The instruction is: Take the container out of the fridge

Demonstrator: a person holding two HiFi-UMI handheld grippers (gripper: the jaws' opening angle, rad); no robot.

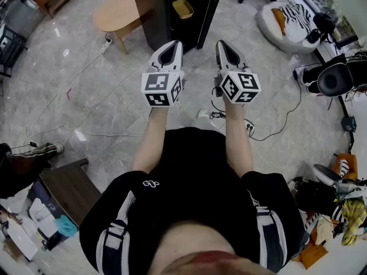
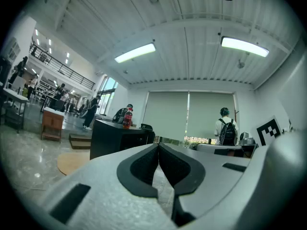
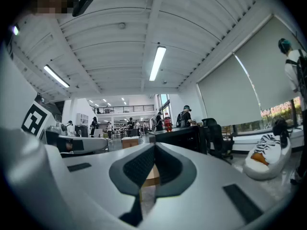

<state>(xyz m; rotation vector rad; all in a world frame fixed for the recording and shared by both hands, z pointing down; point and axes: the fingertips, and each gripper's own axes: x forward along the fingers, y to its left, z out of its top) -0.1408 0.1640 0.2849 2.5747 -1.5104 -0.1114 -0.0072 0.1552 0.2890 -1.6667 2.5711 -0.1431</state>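
Note:
Both grippers are held side by side at chest height, pointing forward over the floor. My left gripper [image 1: 171, 50] is shut, its dark pads touching with nothing between them [image 2: 158, 148]. My right gripper [image 1: 225, 49] is shut and empty too [image 3: 154, 148]. Ahead stands a tall black unit [image 1: 172, 10], perhaps the fridge, also in the left gripper view [image 2: 117, 140] and the right gripper view [image 3: 180, 135]. A small yellow container [image 1: 183, 8] shows at it. A red bottle [image 2: 127, 120] stands on its top [image 3: 168, 122]. Neither gripper touches any of these.
An oval wooden table [image 1: 117, 13] stands to the left of the black unit, a white beanbag [image 1: 289, 22] to the right. Cables and a power strip [image 1: 218, 116] lie on the marble floor below the grippers. Several people stand further off [image 2: 225, 128].

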